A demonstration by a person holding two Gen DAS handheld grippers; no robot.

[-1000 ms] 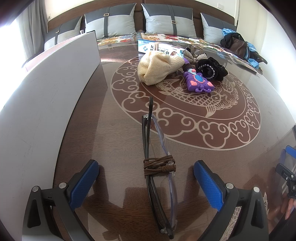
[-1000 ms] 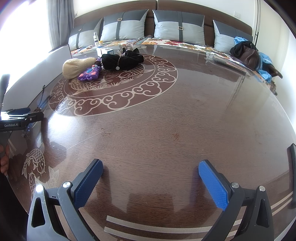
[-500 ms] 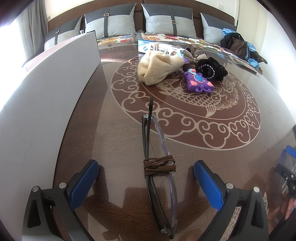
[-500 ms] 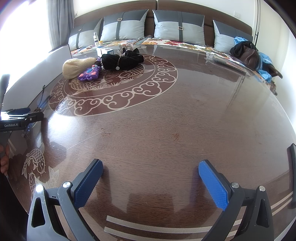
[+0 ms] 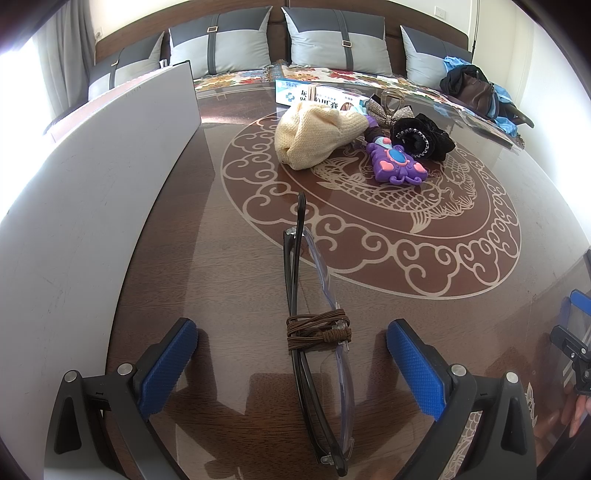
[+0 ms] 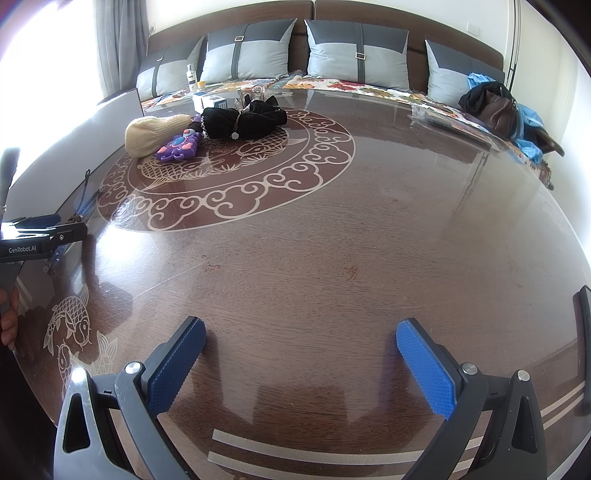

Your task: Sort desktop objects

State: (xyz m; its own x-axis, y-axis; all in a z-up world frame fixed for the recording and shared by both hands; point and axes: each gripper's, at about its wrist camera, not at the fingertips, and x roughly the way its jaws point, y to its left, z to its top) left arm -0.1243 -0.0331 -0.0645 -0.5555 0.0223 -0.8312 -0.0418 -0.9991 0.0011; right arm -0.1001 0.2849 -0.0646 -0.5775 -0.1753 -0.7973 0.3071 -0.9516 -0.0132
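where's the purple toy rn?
Left wrist view, upper centre-right: purple toy lies on the table's fish medallion, between the cream knit hat and the black scrunchie.

Glass-topped wooden table (image 6: 332, 258) with glasses (image 5: 317, 332), hat (image 5: 314, 136), toy (image 5: 397, 166).

This is a home living room. A long brown sofa (image 6: 369, 22) lines the far wall, set with grey two-tone strapped cushions (image 6: 356, 55) and a floral seat cover (image 5: 332, 75). In front stands a dark wooden bench (image 6: 332, 258) under glass, inlaid with a pale fish-and-cloud medallion (image 5: 388, 221). Grey curtains (image 6: 118, 40) hang by a bright window, and a brown handbag (image 6: 495, 107) with blue clothing (image 6: 532, 122) lies on the sofa's end.
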